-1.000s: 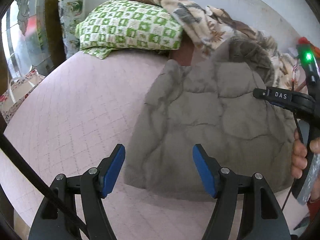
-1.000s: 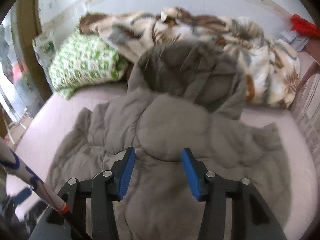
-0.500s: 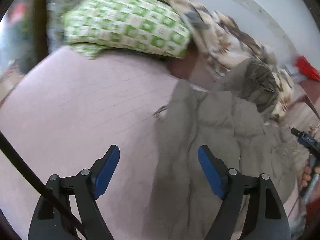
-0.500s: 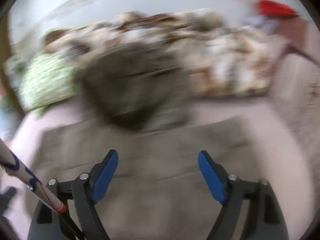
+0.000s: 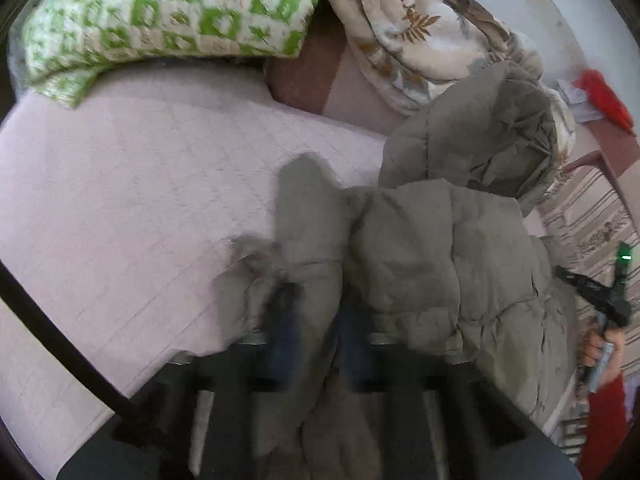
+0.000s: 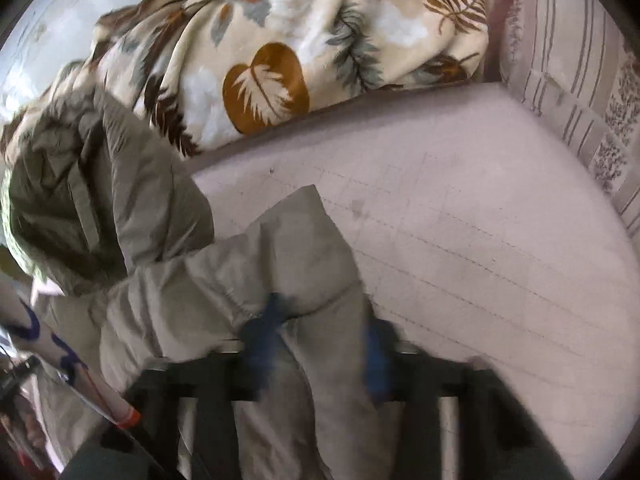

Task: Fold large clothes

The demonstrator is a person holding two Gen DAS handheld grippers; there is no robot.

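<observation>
Our left gripper (image 5: 316, 340) is clenched on 1 sleeve of the grey padded jacket (image 5: 440, 260); our right gripper (image 6: 320, 352) is closing around the other. The jacket lies mid-mattress (image 5: 120, 200), hood toward the blanket (image 6: 300, 40). We risk the slippery padding pulling free, spoiling the fold.

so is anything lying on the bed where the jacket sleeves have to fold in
Nothing visible does. Each hand-held gripper, left and right, already has a sleeve of the grey jacket between its fingers. The pillow and leaf blanket sit beyond the jacket's hood.
</observation>
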